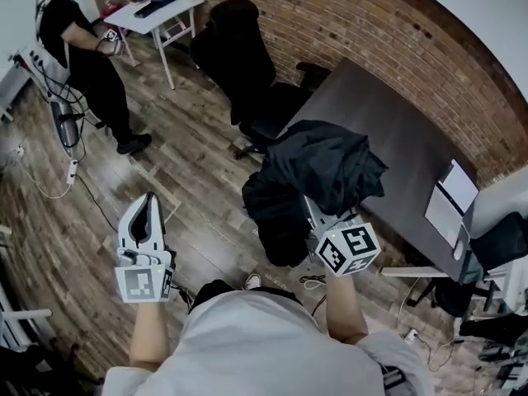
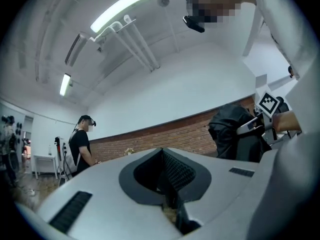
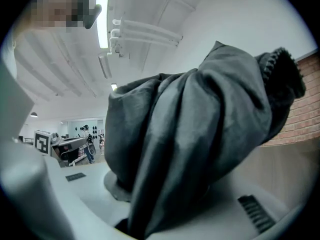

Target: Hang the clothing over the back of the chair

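Right hand-held gripper (image 1: 318,223) is clamped tight on the dark clothing (image 1: 326,167), the bundle held up in the air by the worktop (image 1: 404,139) edge. Left hand-held gripper (image 1: 148,210) is closed and empty over the wooden floor (image 1: 74,221). The black chair (image 1: 247,64) stands beyond the bundle.

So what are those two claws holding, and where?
Right gripper clamps a bunched fold of the dark jacket; which part is unclear. Left gripper holds nothing.
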A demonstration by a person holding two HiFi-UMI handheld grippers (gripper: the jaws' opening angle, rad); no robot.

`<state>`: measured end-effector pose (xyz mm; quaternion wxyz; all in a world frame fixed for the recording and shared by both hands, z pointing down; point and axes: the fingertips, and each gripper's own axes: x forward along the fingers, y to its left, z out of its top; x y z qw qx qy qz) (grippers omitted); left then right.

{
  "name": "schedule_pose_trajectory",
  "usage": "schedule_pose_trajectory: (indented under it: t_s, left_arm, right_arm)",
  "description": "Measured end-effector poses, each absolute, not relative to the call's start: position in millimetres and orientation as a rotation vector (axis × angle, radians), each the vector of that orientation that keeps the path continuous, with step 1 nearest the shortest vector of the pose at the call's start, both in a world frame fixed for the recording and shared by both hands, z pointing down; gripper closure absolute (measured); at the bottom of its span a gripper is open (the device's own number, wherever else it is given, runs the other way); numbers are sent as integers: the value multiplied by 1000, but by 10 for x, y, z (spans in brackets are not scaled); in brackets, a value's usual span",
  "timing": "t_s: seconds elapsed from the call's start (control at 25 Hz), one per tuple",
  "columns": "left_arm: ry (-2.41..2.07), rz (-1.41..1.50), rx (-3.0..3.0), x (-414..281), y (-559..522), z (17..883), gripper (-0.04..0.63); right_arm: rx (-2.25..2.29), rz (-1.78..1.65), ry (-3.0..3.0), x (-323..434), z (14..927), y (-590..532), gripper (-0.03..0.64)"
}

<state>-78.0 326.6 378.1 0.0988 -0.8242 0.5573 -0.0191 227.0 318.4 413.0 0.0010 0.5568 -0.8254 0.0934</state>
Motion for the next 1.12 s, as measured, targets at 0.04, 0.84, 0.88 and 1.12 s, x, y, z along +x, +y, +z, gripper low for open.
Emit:
schedule_pose_trajectory:
  t_s: [0.04, 0.84, 0.88, 1.12]
  left_arm:
    - [1653, -63, -2421, -785, 3244, 3779, 571]
    - [1710, -52, -2537, -1192, 1031, 4352, 571]
    - [1703, -40, -2559, -1222, 836, 4360, 571]
    - [1605, 19, -2684, -1373, -94, 4416, 571]
  right_arm:
    - [1753, 296, -2602, 2297, 4159, 3137, 500]
    - [1660, 410, -2549, 1883, 4364, 1283, 502]
    - [1666, 407, -2537, 1859, 4321, 1128, 502]
    - [1778, 347, -2459, 1664, 4038, 378, 502]
